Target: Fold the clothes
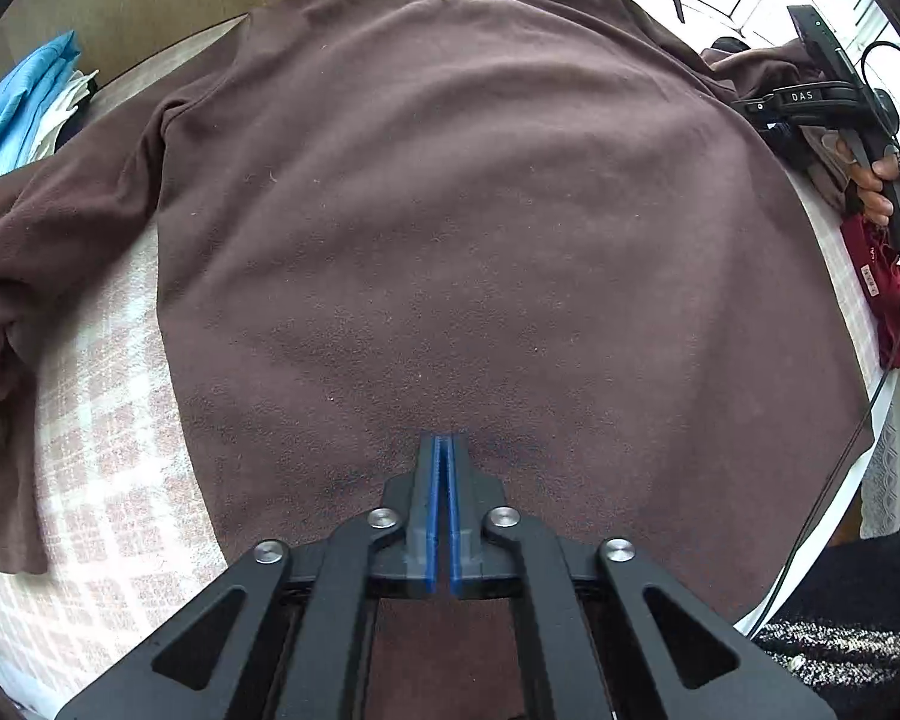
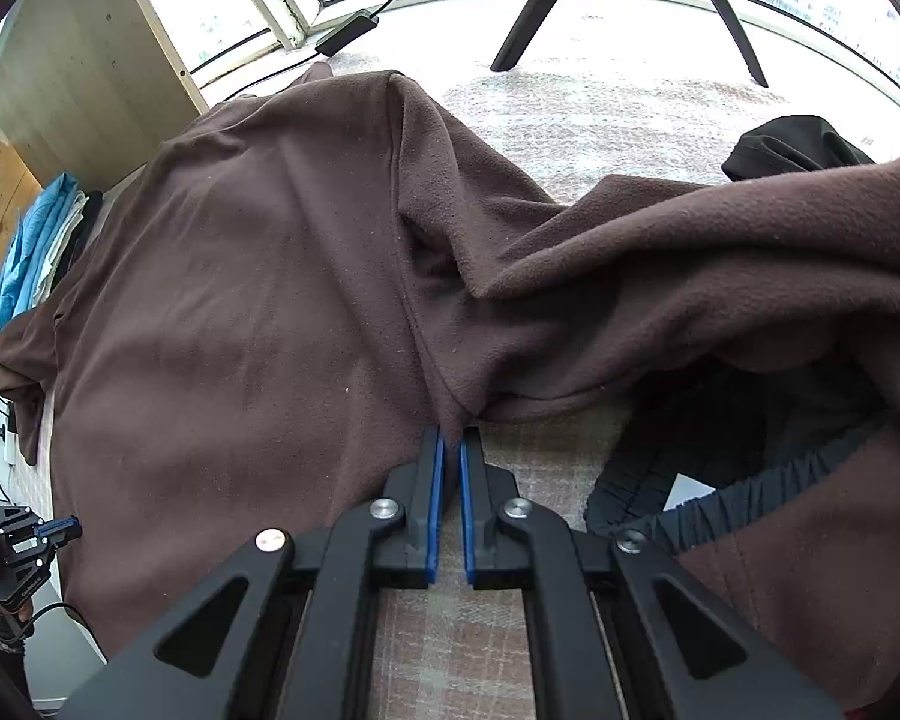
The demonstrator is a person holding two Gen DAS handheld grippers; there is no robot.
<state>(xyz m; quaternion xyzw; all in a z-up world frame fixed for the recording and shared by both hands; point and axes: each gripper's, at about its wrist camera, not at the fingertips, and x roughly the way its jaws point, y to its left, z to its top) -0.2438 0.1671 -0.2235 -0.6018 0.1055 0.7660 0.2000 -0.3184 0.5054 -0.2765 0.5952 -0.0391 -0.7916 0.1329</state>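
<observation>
A brown fleece shirt (image 1: 450, 210) lies spread flat on a checked cover (image 1: 102, 396), its left sleeve (image 1: 6, 312) bent down at the left edge. My left gripper (image 1: 444, 439) is shut, tips resting on the shirt's lower body, with no cloth seen between the pads. In the right wrist view the shirt (image 2: 240, 300) fills the left, and its other sleeve (image 2: 720, 276) is bunched to the right. My right gripper (image 2: 453, 439) is shut on a point of brown cloth where sleeve and body meet. A hand holds the right gripper (image 1: 810, 99) at the shirt's far right.
Folded blue and white clothes (image 1: 24, 108) are stacked at the left edge. A dark red garment (image 1: 888, 294) lies at the right edge. A dark garment with an elastic waistband (image 2: 720, 498) sits under the sleeve. Tripod legs (image 2: 540, 6) and a cable stand beyond.
</observation>
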